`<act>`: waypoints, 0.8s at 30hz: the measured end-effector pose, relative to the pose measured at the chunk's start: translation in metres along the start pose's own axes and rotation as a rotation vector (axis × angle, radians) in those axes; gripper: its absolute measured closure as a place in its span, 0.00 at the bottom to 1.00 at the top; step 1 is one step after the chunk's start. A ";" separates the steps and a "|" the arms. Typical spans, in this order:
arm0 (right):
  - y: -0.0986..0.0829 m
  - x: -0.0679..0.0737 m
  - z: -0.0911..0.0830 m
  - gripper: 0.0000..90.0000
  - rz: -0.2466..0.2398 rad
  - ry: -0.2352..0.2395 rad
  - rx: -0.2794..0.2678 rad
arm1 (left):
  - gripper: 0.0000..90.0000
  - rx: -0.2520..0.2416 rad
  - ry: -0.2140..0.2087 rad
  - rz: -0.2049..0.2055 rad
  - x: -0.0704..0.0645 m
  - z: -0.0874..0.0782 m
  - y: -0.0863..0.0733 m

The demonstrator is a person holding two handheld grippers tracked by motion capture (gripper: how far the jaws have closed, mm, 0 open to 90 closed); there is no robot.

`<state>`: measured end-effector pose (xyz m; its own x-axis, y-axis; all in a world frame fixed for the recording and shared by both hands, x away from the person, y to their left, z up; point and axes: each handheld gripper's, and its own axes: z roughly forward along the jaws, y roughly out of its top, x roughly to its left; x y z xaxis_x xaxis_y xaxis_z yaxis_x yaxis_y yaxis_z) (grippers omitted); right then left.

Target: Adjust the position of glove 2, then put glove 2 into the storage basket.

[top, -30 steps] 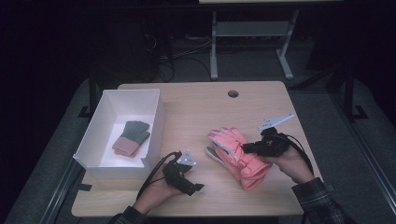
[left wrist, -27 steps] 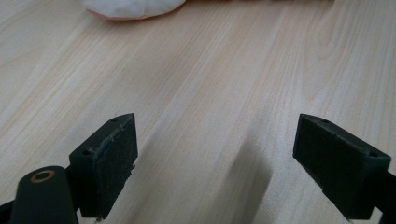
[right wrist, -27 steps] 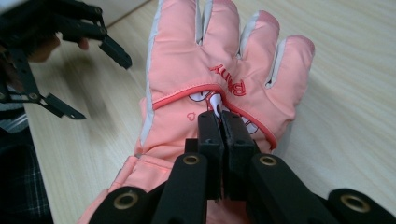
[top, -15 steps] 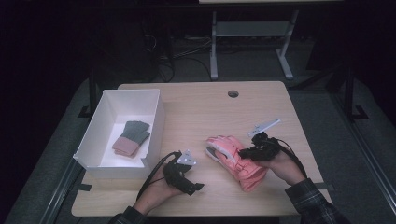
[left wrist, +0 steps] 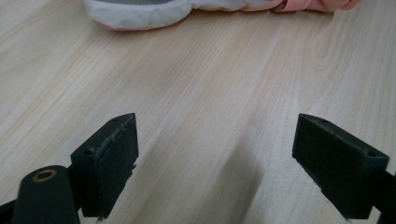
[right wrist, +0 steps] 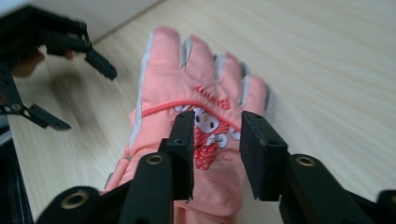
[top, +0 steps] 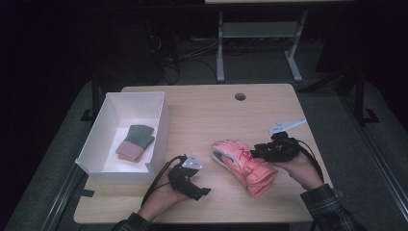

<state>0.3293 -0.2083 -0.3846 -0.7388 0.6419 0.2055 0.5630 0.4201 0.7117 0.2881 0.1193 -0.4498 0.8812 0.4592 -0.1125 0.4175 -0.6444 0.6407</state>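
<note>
1. Left gripper (top: 198,188) rests low on bench (top: 202,110), jaws wide apart, holding nothing.
2. Right gripper (right wrist: 215,140) sits over pink ski glove (top: 244,163) mid-bench, jaws narrowly parted astride its back; contact unclear. Pinch fabric deep, lift level.
3. White box (top: 108,122) holds knit glove (top: 136,142); ski glove's palm hidden.
</note>
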 end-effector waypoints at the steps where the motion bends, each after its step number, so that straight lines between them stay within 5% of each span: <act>1: 0.000 -0.002 -0.006 0.77 0.010 -0.002 -0.019 | 0.17 0.002 0.002 0.003 0.000 -0.001 0.000; 7: -0.011 -0.019 -0.028 1.00 0.017 -0.063 -0.030 | 0.45 -0.037 -0.020 -0.041 -0.002 -0.008 0.002; 15: -0.053 -0.033 -0.033 1.00 0.035 -0.135 0.022 | 1.00 -0.024 -0.070 -0.028 -0.003 -0.010 0.007; 24: -0.079 -0.030 -0.006 1.00 -0.016 -0.127 0.127 | 1.00 -0.024 -0.082 -0.049 -0.003 -0.002 0.014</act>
<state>0.3050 -0.2648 -0.4424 -0.7000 0.7068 0.1022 0.5995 0.5039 0.6218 0.2908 0.1101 -0.4391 0.8756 0.4371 -0.2054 0.4558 -0.6074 0.6506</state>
